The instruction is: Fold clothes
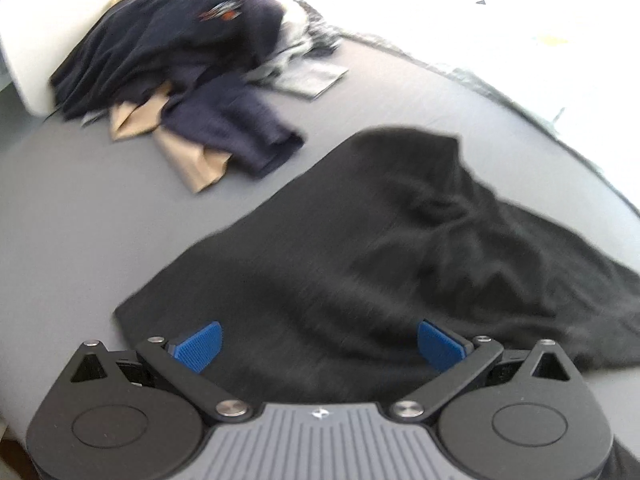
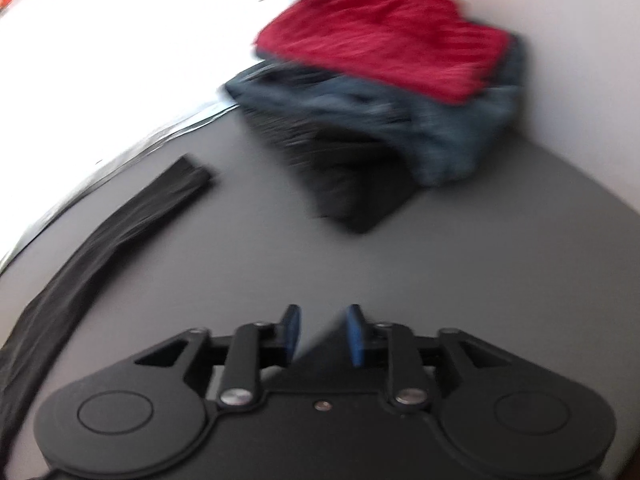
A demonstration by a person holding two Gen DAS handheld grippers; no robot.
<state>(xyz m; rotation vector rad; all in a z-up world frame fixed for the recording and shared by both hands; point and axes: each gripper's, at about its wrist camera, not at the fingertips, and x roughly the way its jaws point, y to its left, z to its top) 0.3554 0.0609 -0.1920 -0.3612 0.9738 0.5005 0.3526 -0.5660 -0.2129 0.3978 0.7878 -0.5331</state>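
Black knit, the garment (image 1: 384,248), lies spread on the grey table (image 1: 100,220) right in front of the left gripper (image 1: 320,344), mid-table, rumpled toward the far right where a ridge of folds bunches up. Left tongs wide apart, blue pads (image 1: 200,346) either side of the near hem, nothing between them, so released, hovering over cloth. Right gripper (image 2: 324,334) is off over bare table; jaws narrowed but w/ a gap, and a dark wedge sits in that gap. Can't tell if that's cloth pinched or just shadow, too blurred. A black strip (image 2: 112,228), prob. the garment's sleeve or edge, trails along the left in the right view.

Risks from here, as I judge it: that bunched ridge gets folded in and the result goes lumpy unless smoothed first. Left pads may grab 2 layers or miss the hem, since the knit's dark on dark and the edge is hard to read. If the two grippers lift unevenly, the cloth skews.

Beyond: loose pile (image 1: 180,52) of navy and tan stuff far left, close enough that a wide swing could drag it. Folded stack (image 2: 384,92), red on top over blue-grey, far right; a sloppy drop could topple it
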